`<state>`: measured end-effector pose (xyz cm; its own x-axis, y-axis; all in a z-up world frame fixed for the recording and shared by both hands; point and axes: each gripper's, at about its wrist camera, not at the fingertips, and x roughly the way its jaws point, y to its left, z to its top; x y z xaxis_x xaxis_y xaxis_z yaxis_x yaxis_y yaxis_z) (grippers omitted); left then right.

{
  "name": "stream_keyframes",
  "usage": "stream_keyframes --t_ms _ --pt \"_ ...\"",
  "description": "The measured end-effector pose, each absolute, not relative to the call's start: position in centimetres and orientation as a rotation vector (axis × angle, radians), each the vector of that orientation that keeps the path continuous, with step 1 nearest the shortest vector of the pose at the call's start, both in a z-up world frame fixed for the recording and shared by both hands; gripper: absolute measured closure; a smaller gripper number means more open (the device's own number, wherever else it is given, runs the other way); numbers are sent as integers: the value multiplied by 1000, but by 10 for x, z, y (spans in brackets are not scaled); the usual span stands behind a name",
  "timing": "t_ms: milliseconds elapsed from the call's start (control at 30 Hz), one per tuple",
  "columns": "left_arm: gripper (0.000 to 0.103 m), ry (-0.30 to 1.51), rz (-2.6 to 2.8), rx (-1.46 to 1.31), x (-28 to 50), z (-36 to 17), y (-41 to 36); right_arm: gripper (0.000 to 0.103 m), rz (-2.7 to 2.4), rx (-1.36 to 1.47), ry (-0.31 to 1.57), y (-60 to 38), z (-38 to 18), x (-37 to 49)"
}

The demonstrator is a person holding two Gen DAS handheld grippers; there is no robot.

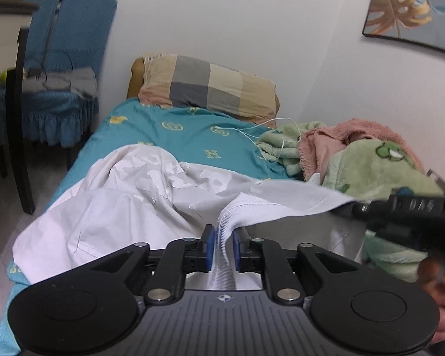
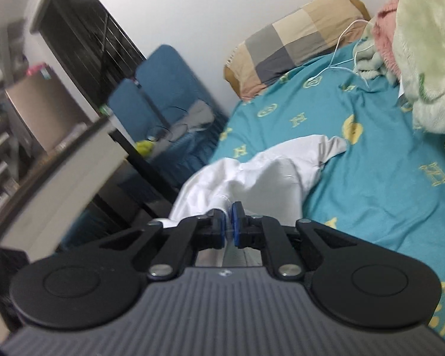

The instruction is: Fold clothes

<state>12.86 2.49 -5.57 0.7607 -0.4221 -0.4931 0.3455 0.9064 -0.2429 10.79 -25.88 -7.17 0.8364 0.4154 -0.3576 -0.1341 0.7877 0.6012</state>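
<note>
left gripper (image 1: 222,247): blue pads nearly together, ribbed white hem pinched between them, a narrow gap each side of the cloth.
right gripper (image 2: 227,228): pads close, a thin fold of white cloth caught between them; also seen from the left wrist as a dark blurred body (image 1: 400,207) at right edge, holding the far end of the same stretched hem.
white garment (image 1: 127,195): bunched and wrinkled, lying on the teal bedsheet (image 1: 175,136) near the bed's left side, part lifted toward both grippers. faint pale print on its upper part, not readable.
garment in right wrist view (image 2: 270,175): heap on the sheet (image 2: 370,178), one sleeve-like end pointing toward the middle of the bed.
hem: pulled taut between the two grippers, raised off the sheet.
pillow (image 1: 207,89): checked grey and beige, at the head of the bed against the wall.
blanket pile (image 1: 356,154): green and pink fleece, right side of bed, beside the garment, overlap unclear.
white cable (image 1: 270,127): loops across the sheet between pillow and blankets.
blue chair (image 1: 62,68): left of bed, grey cloth on its seat.
picture (image 1: 412,9): leaf print on wall, upper right.
person's hand (image 1: 442,296): partly visible at the right edge, blurred.
</note>
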Motion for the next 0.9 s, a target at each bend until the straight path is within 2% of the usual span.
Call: stream_keyframes --t_ms 100,233,400,533,600,667,800,867,900 --pt "81 587 -411 -82 121 -67 6 95 300 590 501 -258 -73 107" --pt "63 651 -286 55 107 -85 -17 95 278 568 494 -255 -76 103" --pt "62 671 -152 124 103 -87 -13 94 209 497 476 -254 -76 97" --pt "62 662 -68 132 104 -83 -1 93 103 386 530 -250 -86 105" --pt "65 657 -27 136 105 -81 5 93 70 345 578 -248 -95 109" --pt "77 637 8 123 106 -77 12 92 68 345 639 -247 -107 114" --pt "90 567 28 32 104 -56 27 89 107 327 763 -233 -127 117" --pt "93 535 38 -11 103 -46 34 74 116 254 805 -217 -134 114" --pt "93 519 43 -33 102 -41 38 63 121 212 817 -209 -137 111"
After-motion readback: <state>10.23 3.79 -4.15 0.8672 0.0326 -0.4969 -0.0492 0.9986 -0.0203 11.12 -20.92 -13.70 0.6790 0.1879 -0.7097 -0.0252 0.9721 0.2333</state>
